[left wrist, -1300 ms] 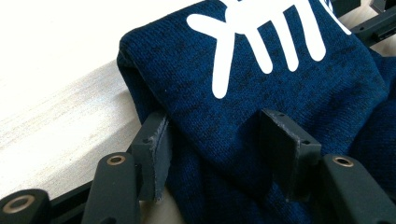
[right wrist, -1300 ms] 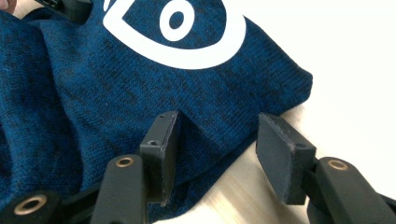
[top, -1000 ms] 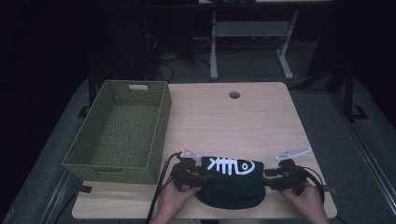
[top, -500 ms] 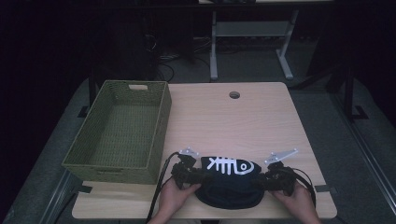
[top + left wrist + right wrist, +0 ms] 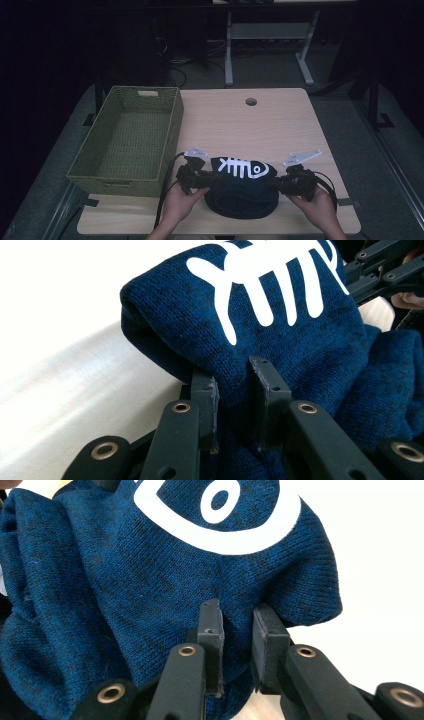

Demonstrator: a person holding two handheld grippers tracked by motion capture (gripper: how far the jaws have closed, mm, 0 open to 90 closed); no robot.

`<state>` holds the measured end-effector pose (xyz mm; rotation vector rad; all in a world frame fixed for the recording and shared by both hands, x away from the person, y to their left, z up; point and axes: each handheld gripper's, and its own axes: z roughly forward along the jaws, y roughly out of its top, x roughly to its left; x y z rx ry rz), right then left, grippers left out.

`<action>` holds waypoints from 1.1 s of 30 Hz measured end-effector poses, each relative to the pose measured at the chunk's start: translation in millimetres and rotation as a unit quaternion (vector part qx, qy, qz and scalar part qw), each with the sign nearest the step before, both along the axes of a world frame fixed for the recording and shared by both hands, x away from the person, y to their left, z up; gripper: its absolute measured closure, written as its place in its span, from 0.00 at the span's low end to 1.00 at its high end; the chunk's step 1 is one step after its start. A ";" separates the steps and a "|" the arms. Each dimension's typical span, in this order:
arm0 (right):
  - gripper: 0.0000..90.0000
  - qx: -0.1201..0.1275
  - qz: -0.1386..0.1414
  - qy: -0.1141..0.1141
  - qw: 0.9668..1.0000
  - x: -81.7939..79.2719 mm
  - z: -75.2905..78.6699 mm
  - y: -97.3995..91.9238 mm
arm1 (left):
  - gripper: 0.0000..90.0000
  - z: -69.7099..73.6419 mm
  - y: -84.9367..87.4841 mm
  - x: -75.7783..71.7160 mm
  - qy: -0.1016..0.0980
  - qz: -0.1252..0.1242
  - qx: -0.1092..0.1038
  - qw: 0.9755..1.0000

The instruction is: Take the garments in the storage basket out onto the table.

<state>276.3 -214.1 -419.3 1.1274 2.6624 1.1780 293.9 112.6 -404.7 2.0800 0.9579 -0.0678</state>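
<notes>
A folded dark blue knit sweater (image 5: 242,192) with a white fish-skeleton print lies at the table's front edge. My left gripper (image 5: 207,177) holds its left side and my right gripper (image 5: 280,182) its right side. In the left gripper view the jaws of the left gripper (image 5: 235,375) have just been closing and now pinch a fold of the sweater (image 5: 280,335). In the right gripper view the right gripper (image 5: 237,612) has also just been closing, and its pads press a bunched edge of the sweater (image 5: 150,580) below the fish's eye.
An empty green woven basket (image 5: 100,170) stands at the table's left side, close to my left hand. The light wooden tabletop (image 5: 250,130) stretches bare behind the sweater, with a round cable hole (image 5: 251,101) near its far edge.
Both grippers have closed onto the sweater's sides. The right gripper has come inward toward the left, and the sweater's edges are bunched and slightly raised.
</notes>
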 end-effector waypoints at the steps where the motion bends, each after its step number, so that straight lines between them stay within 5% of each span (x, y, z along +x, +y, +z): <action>1: 0.86 0.001 0.002 -0.003 1.000 1.1 4.5 1.5 | 0.83 4.7 2.1 0.2 -0.001 0.001 -0.001 1.000; 15: 0.86 0.008 0.032 -0.034 0.999 17.0 55.8 35.6 | 0.82 65.4 44.5 0.6 -0.026 0.014 -0.011 0.999; 33: 0.85 0.013 0.070 -0.069 0.995 39.6 101.9 100.1 | 0.82 109.6 110.8 9.2 -0.040 0.045 -0.012 0.998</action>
